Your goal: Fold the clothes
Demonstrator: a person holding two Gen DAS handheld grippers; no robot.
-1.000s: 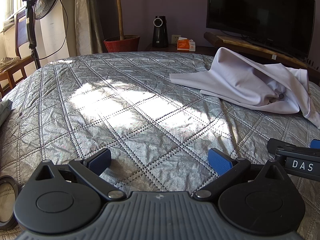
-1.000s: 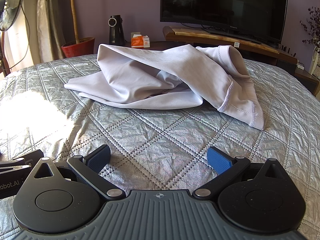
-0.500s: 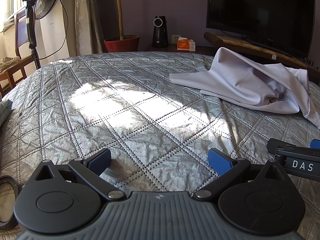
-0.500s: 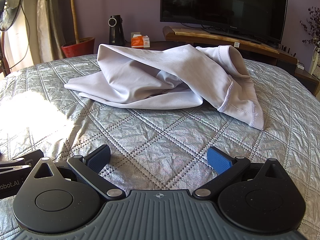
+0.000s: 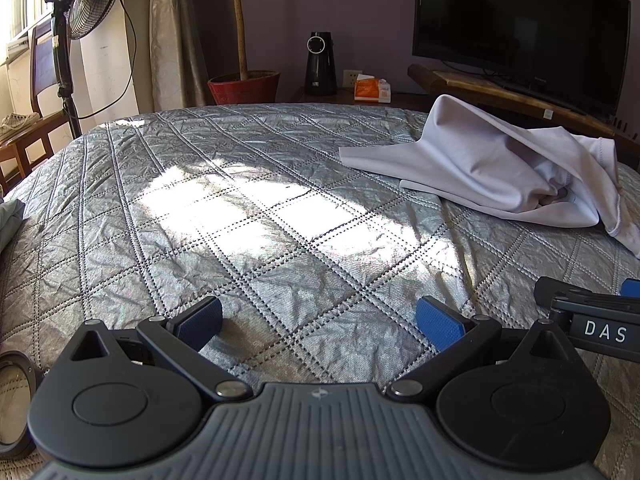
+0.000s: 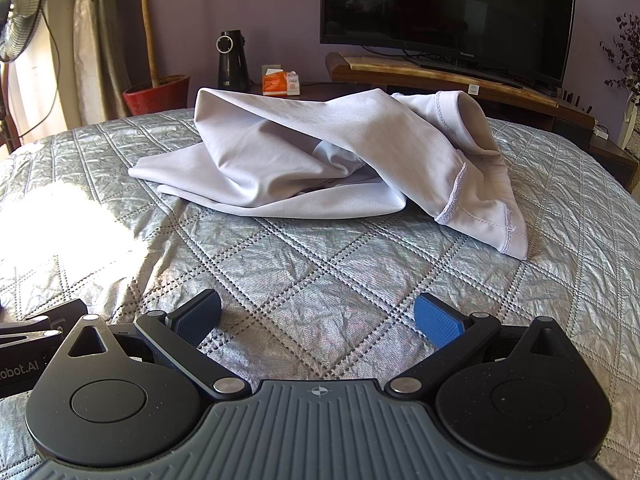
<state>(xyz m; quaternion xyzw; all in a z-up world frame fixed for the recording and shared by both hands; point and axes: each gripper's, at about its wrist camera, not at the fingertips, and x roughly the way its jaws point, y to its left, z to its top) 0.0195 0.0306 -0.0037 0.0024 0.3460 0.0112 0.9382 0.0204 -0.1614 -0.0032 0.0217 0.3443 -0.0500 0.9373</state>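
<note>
A pale lilac garment [image 6: 320, 160] lies crumpled in a heap on the silver quilted bedspread [image 6: 320, 280], one hemmed opening drooping toward the right. In the left wrist view the same garment [image 5: 492, 168] sits far off at the upper right. My right gripper [image 6: 318, 318] rests low over the quilt, open, nothing between its blue pads, a short way in front of the garment. My left gripper [image 5: 318, 320] is open too, over bare quilt well left of the garment. The right gripper's side [image 5: 588, 324] shows at the left wrist view's right edge.
Beyond the bed stand a TV [image 6: 448, 12] on a wooden stand, a red plant pot [image 5: 244, 86], a black device [image 5: 320, 64] and an orange tissue box [image 5: 372, 90]. A standing fan [image 5: 76, 20] and wooden chair are at the left. Another cloth [image 5: 10, 220] lies at the bed's left edge.
</note>
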